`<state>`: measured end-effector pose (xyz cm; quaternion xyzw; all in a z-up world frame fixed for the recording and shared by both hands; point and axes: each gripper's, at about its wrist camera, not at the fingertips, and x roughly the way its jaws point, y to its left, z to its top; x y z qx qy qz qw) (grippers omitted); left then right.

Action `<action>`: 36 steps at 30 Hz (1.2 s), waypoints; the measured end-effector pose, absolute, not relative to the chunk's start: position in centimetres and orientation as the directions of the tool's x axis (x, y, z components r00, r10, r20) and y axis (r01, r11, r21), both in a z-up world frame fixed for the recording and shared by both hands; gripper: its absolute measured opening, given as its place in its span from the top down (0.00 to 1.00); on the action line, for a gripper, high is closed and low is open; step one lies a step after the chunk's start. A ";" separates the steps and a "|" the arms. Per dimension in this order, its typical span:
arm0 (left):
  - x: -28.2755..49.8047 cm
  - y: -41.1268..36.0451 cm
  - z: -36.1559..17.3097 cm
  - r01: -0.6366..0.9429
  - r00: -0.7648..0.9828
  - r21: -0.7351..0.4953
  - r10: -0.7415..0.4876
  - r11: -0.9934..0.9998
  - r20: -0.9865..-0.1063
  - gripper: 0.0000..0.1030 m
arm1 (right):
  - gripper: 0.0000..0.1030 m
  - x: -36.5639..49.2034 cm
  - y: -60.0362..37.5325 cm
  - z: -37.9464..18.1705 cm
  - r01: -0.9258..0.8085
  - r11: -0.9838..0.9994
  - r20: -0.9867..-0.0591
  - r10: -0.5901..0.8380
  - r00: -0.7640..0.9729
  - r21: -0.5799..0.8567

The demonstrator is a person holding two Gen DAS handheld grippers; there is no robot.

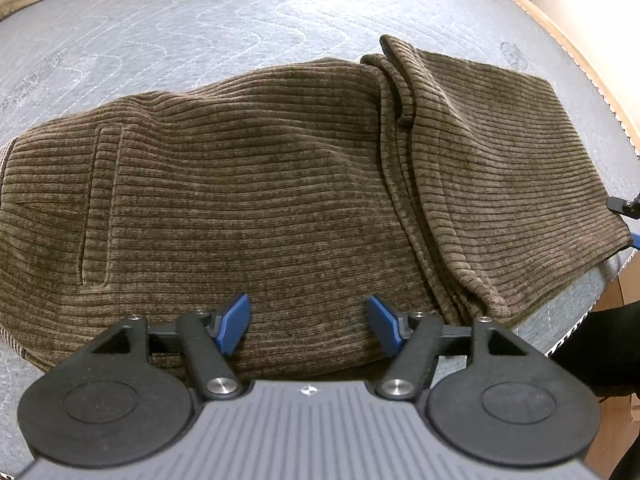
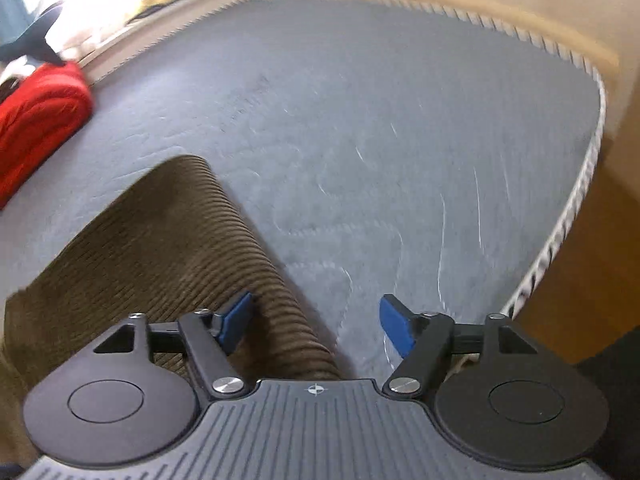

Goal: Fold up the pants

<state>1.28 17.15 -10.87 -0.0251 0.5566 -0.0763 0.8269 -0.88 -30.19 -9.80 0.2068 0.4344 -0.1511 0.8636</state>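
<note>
With both the left tongs (image 1: 308, 328) and right tongs (image 2: 316, 326) released above the pants (image 1: 248, 200), the loosely lapped right-hand layers could slip off the mattress (image 1: 180, 32) near edge.

The left wrist view looks steeply down from close above the pants (image 1: 280, 184), which fill most of its frame, with mattress (image 1: 180, 32) beyond. The right wrist view, blurred, looks down at the pants' edge (image 2: 168, 240) and across bare mattress (image 2: 380, 120) to its far border. Both share the pants and the mattress.
</note>
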 end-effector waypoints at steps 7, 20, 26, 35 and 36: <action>1.3 17.0 -11.1 0.110 0.368 -0.122 -0.154 0.986 -0.917 0.30 | 0.60 -0.6 -30.5 -10.6 0.387 0.847 -0.795 0.066 0.603 0.364; 0.0 20.0 -4.8 0.145 0.643 -0.441 -0.423 0.886 -0.638 0.31 | 0.79 -6.3 -18.3 -0.6 -0.138 0.990 -0.444 0.140 0.885 0.037; -0.8 19.0 -3.2 0.336 0.595 -0.621 -0.670 0.708 -0.443 0.20 | 0.80 -12.0 -9.6 -1.2 -0.520 0.842 -0.377 0.438 0.816 -0.147; 0.5 17.0 -4.9 0.303 0.555 -0.579 -0.634 0.757 -0.539 0.23 | 0.94 -13.9 -5.1 -3.5 -0.700 0.670 -0.442 0.565 0.697 -0.247; 0.7 16.7 -5.3 0.293 0.551 -0.561 -0.616 0.774 -0.563 0.30 | 0.94 -13.6 -5.1 -3.6 -0.702 0.671 -0.456 0.561 0.691 -0.240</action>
